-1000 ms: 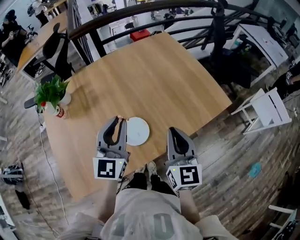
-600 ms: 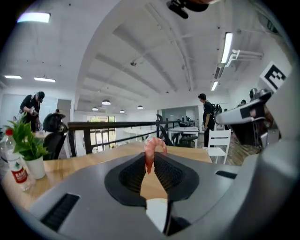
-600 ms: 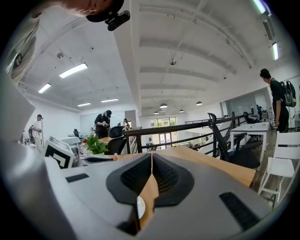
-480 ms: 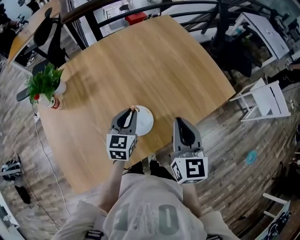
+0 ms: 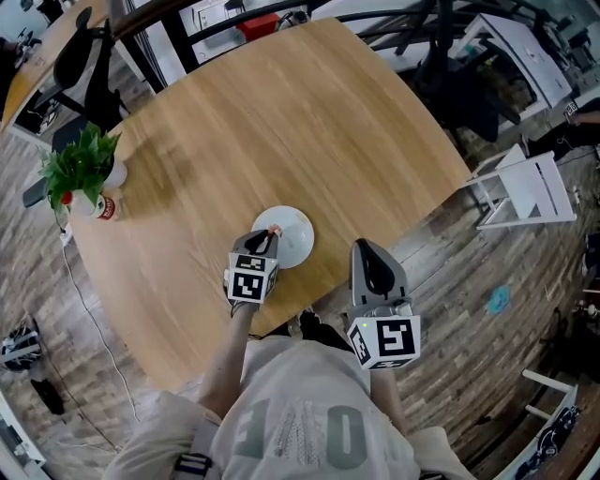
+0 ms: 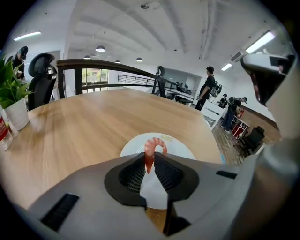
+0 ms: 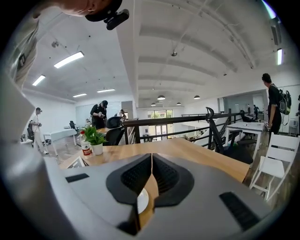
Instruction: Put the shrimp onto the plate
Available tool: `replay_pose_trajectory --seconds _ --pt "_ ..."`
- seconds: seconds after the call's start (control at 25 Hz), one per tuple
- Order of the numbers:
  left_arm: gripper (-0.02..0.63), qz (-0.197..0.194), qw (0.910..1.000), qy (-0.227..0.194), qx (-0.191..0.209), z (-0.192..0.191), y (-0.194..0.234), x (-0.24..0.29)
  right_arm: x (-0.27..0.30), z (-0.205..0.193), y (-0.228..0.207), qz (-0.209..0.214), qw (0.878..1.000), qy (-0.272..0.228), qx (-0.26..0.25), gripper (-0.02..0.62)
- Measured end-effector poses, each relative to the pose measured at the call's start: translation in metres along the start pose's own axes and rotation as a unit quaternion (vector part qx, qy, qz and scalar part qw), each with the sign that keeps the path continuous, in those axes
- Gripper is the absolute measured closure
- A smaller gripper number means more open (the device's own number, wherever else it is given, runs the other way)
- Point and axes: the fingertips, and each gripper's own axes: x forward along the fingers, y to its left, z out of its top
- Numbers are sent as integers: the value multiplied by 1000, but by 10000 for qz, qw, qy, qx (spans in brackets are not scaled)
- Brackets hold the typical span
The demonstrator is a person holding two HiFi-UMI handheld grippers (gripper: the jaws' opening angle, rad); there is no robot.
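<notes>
A pink curled shrimp [image 6: 152, 152] is pinched by its tail between the tips of my left gripper [image 6: 149, 165], which is shut on it. The shrimp [image 5: 274, 231] hangs over the near left part of the round white plate [image 5: 292, 232] on the wooden table. In the left gripper view the plate [image 6: 180, 147] lies right under the shrimp. My right gripper [image 5: 372, 251] is held off the table's near edge, to the right of the plate, its jaws shut with nothing between them. In the right gripper view its closed tips [image 7: 151, 159] point along the table.
A potted green plant [image 5: 82, 169] and a small red-labelled bottle [image 5: 105, 208] stand at the table's left side. A white folding chair [image 5: 530, 192] is on the floor to the right. A dark railing [image 5: 281, 11] runs behind the table. People stand in the background.
My left gripper has carried the shrimp forward and right, from beside the plate's left rim to over the plate. The right gripper has stayed about where it was.
</notes>
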Motion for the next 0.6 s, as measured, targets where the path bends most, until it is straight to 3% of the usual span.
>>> replay_pose_trajectory --seconds 0.32,0.48,0.6 --pt "536 -4 9994 -24 347 2 -2 10 -2 2 8 -119 9994 105 -295 574" --pt "522 -12 9996 -14 279 2 -3 5 -3 3 13 -51 9995 71 -316 574" --pt "514 19 9994 -278 210 13 -5 -4 -4 4 15 -26 9997 48 -230 574"
